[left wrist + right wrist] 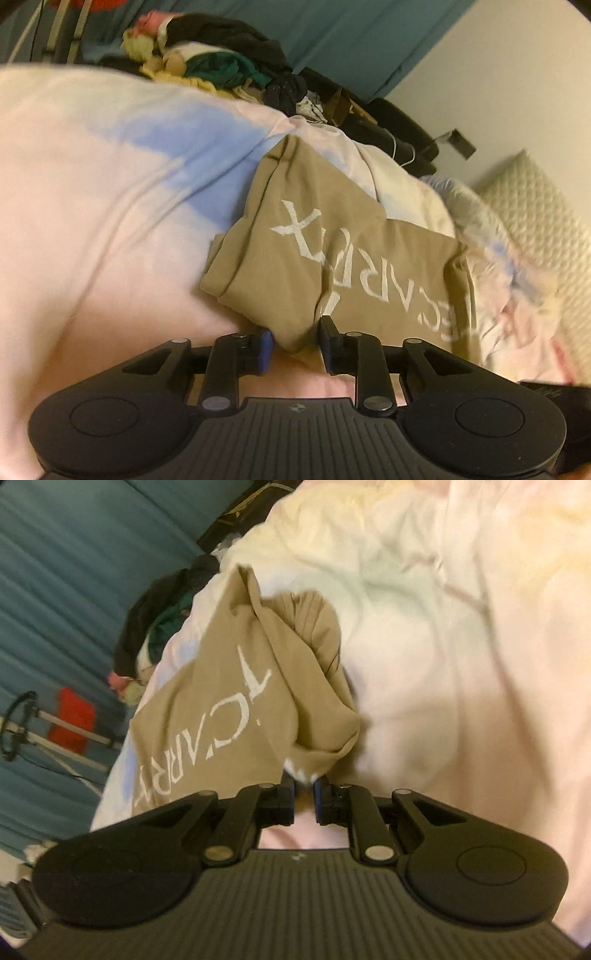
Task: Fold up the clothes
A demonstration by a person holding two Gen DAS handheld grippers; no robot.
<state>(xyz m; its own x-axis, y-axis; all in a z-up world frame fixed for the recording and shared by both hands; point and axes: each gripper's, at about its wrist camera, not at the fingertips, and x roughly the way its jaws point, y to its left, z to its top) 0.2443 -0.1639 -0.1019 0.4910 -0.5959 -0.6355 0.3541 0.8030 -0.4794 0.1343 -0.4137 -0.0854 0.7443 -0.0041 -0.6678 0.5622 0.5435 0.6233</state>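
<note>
Gripping a tan shirt [332, 266] with white lettering, both pairs of tongs work over a bed covered in a pale pink and blue duvet [110, 177]. In the left wrist view, the left tongs [295, 341] sit at lower centre, clamped on a bunched corner of the shirt, which spreads up and to the right across the middle of the frame. In the right wrist view, the right tongs [303, 794] sit at lower centre, nearly together on a pinch of the same shirt [229, 686]; the cloth hangs gathered and twisted above them, left of centre.

A pile of unfolded clothes [221, 62] lies at the upper left of the left view, near the teal curtain [351, 33].

The step appears to be lifting and spreading the shirt. To do it well, draw the two grips apart until the twist drops out, keep the held edge level, then lay the cloth flat on the duvet before creasing. Slack or uneven tension would likely fold the wrinkle in.
</note>
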